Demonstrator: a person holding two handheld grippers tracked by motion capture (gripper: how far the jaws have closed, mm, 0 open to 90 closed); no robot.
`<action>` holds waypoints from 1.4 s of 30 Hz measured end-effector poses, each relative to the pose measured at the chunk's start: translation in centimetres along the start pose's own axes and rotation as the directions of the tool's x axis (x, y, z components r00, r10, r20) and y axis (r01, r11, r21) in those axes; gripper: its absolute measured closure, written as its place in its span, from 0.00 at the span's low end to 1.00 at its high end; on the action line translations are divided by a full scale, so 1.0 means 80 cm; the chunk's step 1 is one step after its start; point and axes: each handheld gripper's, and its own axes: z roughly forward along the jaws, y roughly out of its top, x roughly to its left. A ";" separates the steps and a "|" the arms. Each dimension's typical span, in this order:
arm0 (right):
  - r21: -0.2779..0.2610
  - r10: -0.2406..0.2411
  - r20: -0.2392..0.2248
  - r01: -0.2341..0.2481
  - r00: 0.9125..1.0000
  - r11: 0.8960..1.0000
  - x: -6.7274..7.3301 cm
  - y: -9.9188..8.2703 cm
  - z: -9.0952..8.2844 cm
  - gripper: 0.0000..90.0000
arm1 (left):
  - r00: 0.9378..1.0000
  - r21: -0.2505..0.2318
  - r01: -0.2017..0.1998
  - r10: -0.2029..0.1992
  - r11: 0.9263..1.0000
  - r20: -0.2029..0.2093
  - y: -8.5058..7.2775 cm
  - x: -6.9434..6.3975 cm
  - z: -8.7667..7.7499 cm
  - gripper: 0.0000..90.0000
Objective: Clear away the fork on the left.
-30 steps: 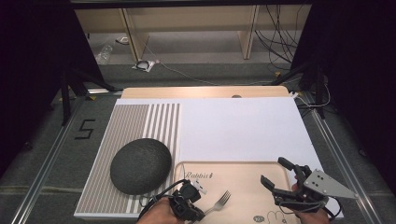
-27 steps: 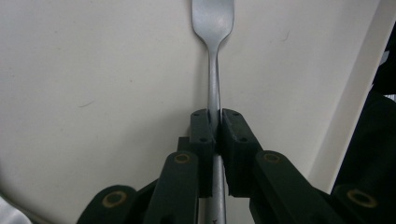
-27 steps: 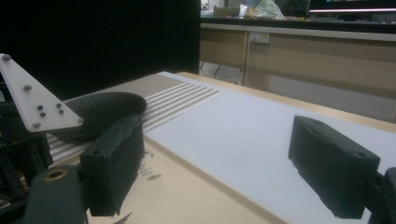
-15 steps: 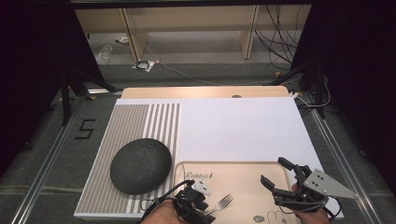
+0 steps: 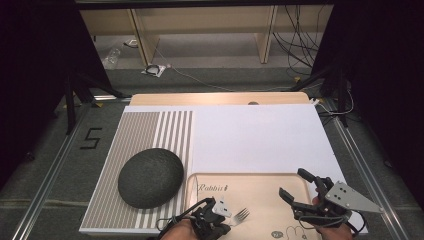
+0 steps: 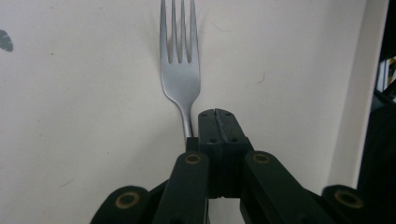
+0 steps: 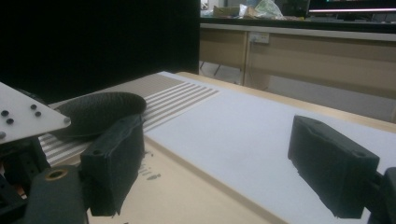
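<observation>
Far left: dark round cushion [image 5: 150, 177] on striped mat [image 5: 135, 135], not involved. Next: L hand-held gripper [image 5: 220, 212] low over tray [image 5: 260, 185], just been closing, now fully closed, pads together w/ no gap. Fork [image 6: 180, 79] flat on tray, tines pointing away from gripper; neck apparently beside one pad, not between, though not 100% sure. Further right: R hand-held gripper [image 5: 293, 183] wide open, empty, above tray's right part. Risk if lifted now: probably a missed grip, so fork left behind or flicked sideways. Likely cause: closing slightly off the thin handle. Better to re-open & re-centre first.
</observation>
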 end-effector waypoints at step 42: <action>-0.002 -0.003 -0.002 0.003 1.000 1.000 0.001 0.000 0.000 0.22 | 0.975 0.014 0.126 -0.121 0.992 -0.185 -0.016 0.053 -0.021 0.99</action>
